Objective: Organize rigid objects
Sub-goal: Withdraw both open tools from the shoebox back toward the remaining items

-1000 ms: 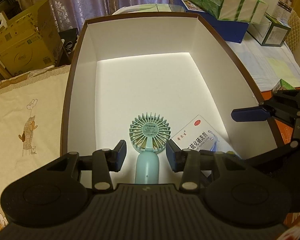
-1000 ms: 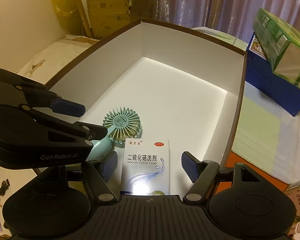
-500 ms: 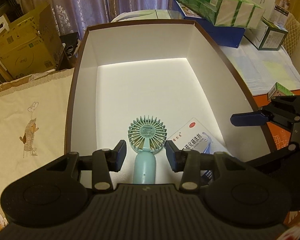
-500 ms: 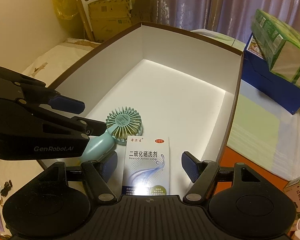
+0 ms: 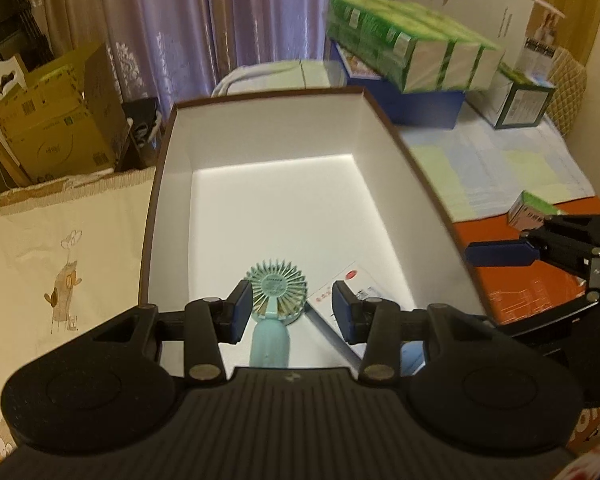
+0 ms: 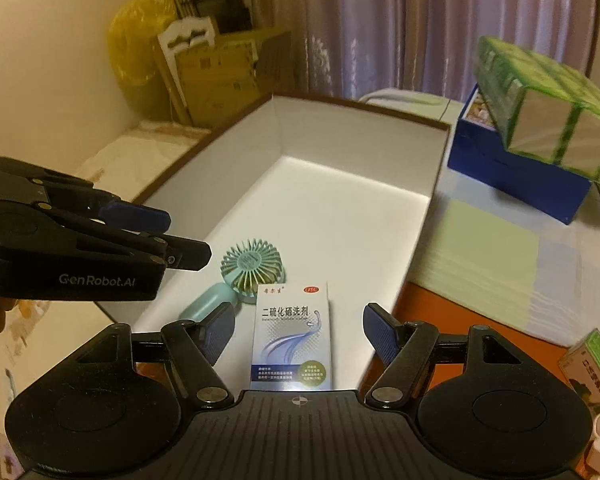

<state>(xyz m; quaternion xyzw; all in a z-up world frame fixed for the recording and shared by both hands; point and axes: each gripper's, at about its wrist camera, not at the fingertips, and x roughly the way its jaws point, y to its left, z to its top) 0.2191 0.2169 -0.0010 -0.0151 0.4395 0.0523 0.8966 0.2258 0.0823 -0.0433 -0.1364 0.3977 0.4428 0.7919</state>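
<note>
A big white box with a brown rim (image 5: 256, 98) (image 6: 360, 102) holds a teal hand fan (image 5: 274, 308) (image 6: 244, 272) and a white-blue medicine box (image 6: 292, 340) (image 5: 340, 288) lying flat at its near end. My left gripper (image 5: 288, 312) is open and empty, raised above the fan. My right gripper (image 6: 300, 332) is open and empty, raised above the medicine box. Each gripper also shows in the other's view, the right one (image 5: 540, 252) at the right edge and the left one (image 6: 100, 240) at the left.
A small green carton (image 5: 532, 212) (image 6: 592, 364) lies on the orange mat right of the box. A blue box with green packs (image 5: 412, 64) (image 6: 540, 148) stands behind. Cardboard boxes (image 5: 56, 120) stand at the far left. A cream cloth (image 5: 60, 248) covers the surface left of the box.
Both grippers have pulled back and up from the box, still open. The fan and the medicine box stay where they lay.
</note>
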